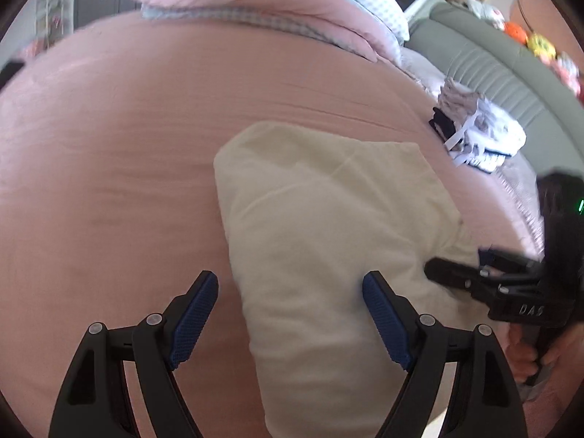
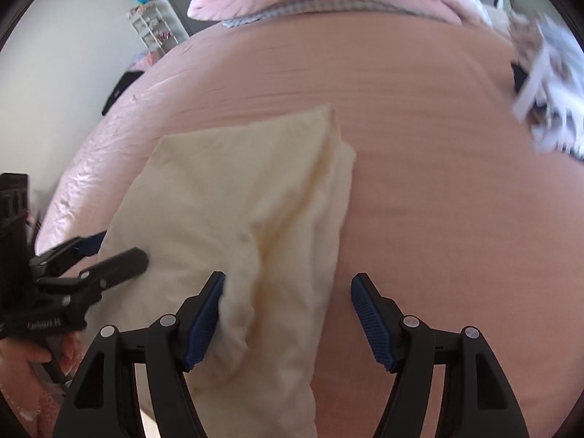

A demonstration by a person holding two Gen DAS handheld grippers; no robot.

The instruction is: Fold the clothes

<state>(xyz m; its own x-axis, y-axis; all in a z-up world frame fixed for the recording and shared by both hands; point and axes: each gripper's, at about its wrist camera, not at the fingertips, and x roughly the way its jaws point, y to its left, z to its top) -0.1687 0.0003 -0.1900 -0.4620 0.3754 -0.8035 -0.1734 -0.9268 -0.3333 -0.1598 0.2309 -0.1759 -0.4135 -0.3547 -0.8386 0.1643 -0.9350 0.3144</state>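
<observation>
A cream garment (image 1: 321, 226) lies partly folded on the pink bed sheet (image 1: 120, 153); it also shows in the right wrist view (image 2: 248, 200). My left gripper (image 1: 290, 294) is open just above its near left edge, with the cloth between the fingers. My right gripper (image 2: 287, 294) is open over the garment's near right edge, and it shows from the side in the left wrist view (image 1: 449, 273). The left gripper shows at the left of the right wrist view (image 2: 120, 255). Neither gripper holds anything.
A pile of white, grey and dark clothes (image 1: 478, 127) lies at the bed's right side, also in the right wrist view (image 2: 547, 84). A pink and checked quilt (image 1: 262, 3) is bunched at the far end. A grey padded headboard (image 1: 511, 69) runs along the right.
</observation>
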